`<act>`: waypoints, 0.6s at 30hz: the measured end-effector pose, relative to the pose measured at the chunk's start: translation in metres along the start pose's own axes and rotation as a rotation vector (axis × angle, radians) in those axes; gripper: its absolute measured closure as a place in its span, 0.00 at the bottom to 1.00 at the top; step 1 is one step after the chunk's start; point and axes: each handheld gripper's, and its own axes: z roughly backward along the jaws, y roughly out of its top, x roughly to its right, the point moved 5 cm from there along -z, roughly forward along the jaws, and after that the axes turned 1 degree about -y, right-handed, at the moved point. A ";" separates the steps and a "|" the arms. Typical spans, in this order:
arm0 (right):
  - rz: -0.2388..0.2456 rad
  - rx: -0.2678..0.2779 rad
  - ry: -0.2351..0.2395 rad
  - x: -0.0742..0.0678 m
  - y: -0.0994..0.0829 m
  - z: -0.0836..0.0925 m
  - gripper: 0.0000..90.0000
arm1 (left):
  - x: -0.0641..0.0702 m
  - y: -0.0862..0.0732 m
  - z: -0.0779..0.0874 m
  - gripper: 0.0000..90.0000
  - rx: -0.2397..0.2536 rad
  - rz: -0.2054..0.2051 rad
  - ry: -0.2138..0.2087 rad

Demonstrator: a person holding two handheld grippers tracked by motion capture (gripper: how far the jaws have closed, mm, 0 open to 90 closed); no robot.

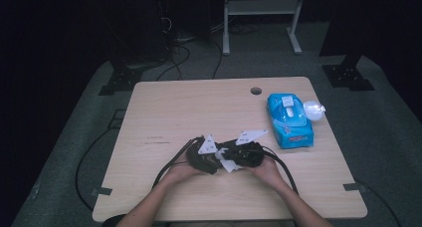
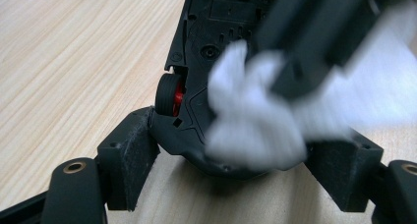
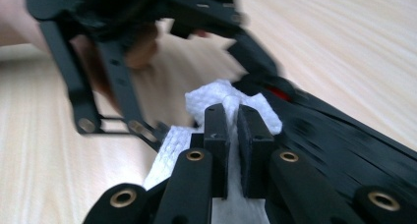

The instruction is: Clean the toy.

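A black toy car (image 2: 211, 47) lies underside up, with a black wheel on a red hub (image 2: 169, 94) showing. My left gripper (image 2: 236, 160) grips the car's end, one pad on each side of it. My right gripper (image 3: 235, 130) is shut on a crumpled white wipe (image 3: 216, 98) and presses it onto the car's underside (image 3: 334, 145). In the high view both grippers meet at the table's near middle, left gripper (image 1: 201, 157) beside right gripper (image 1: 244, 155), with the wipe (image 1: 228, 165) between them. The wipe (image 2: 251, 121) hides part of the car's nose.
A blue pack of wipes (image 1: 289, 120) lies at the right of the wooden table (image 1: 199, 107), with a clear crumpled wrapper (image 1: 313, 109) beside it. A cable hole (image 1: 256, 90) sits near the far edge. Black cables trail from both grippers toward the near edge.
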 end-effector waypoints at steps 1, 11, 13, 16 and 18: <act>0.000 0.000 0.000 0.000 0.000 0.000 0.92 | 0.000 0.000 0.000 0.26 0.000 0.000 0.000; -0.003 -0.011 -0.138 0.026 -0.010 0.027 0.92 | 0.000 -0.002 0.001 0.26 -0.005 -0.005 0.000; -0.013 -0.007 -0.151 0.026 -0.013 0.031 0.92 | 0.000 -0.001 0.001 0.26 -0.003 0.004 -0.002; -0.030 0.010 -0.083 0.012 -0.011 0.018 0.92 | 0.001 0.000 -0.001 0.26 -0.004 0.010 0.001; 0.010 -0.005 -0.072 0.003 -0.009 0.011 0.92 | 0.001 0.000 0.000 0.26 -0.005 0.012 -0.001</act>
